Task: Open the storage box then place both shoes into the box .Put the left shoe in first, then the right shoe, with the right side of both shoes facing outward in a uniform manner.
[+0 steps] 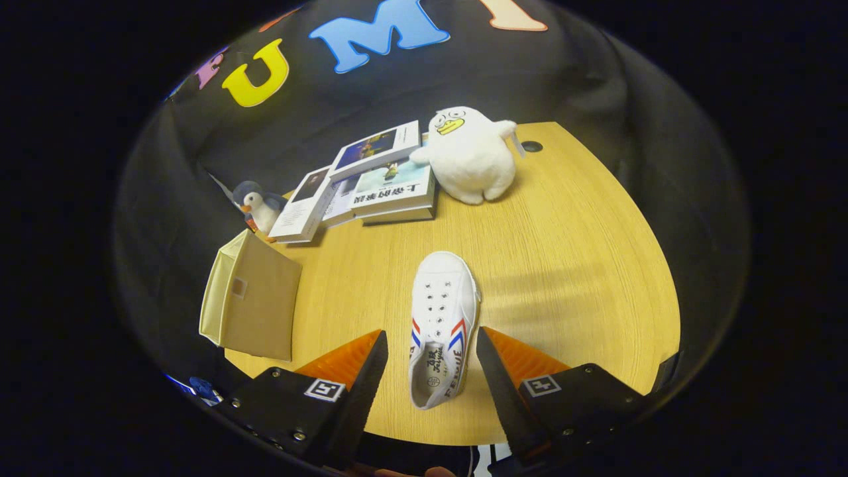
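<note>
The gripper (pixel 430 358) is wide open; its two fingers stand apart, one on each side of a white canvas shoe (pixel 440 324), and they do not touch it; the heel end of the shoe lies between the fingers and the toe points away, beyond the tips; the shoe rests flat on the wooden table (pixel 570 265).

Just one shoe is seen here; I cannot tell if it is the left one or the right one; the other shoe may be in the box by now, but that is a guess; the grab is not yet made, so this shoe has to be picked up and put in.

The shoe has red and blue stripes on both sides; there is dark writing on its side and a round stamp inside the heel, but the letters are too small and bent to read for sure.

Off to the left of the fingers stands the beige cloth storage box (pixel 250 301); it has a small tag window on its side; I cannot tell if it is open.

Further back sits a little toy penguin (pixel 257 207); next to it is a pile of books (pixel 368 182); one cover has printed words, too small to read; a white plush duck (pixel 469 156) leans by the books, with a small dark hole (pixel 531 146) in the table just beside it.
</note>
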Demonstrator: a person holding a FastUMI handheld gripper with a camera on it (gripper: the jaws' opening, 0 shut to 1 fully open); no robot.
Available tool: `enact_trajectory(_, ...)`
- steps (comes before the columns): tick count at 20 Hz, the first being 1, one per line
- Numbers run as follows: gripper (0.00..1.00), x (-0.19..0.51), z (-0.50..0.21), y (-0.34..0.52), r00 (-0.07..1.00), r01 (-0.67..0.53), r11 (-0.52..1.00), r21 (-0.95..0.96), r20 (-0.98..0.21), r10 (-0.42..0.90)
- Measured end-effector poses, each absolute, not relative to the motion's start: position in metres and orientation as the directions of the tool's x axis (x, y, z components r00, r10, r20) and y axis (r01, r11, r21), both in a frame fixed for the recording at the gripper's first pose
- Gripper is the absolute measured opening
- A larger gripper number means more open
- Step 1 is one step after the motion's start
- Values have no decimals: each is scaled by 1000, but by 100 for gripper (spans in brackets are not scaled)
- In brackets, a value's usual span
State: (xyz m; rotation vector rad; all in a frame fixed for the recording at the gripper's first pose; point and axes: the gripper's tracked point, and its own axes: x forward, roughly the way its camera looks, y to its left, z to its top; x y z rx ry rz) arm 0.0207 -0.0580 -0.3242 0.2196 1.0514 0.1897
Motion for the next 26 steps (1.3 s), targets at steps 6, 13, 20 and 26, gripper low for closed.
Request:
enact_trajectory(6, 82, 11, -377, -70, 392, -102, 969, 224, -887, 246)
enact_trajectory(13, 79, 21, -416, -78, 302, -122, 984, 130, -940, 161)
enact_trajectory(20, 47, 25, -427, -60, 278, -173, 973, 155, -940, 199)
enact_trajectory(26, 10, 26, -421, -71, 300, -93, 980, 175, -934, 195)
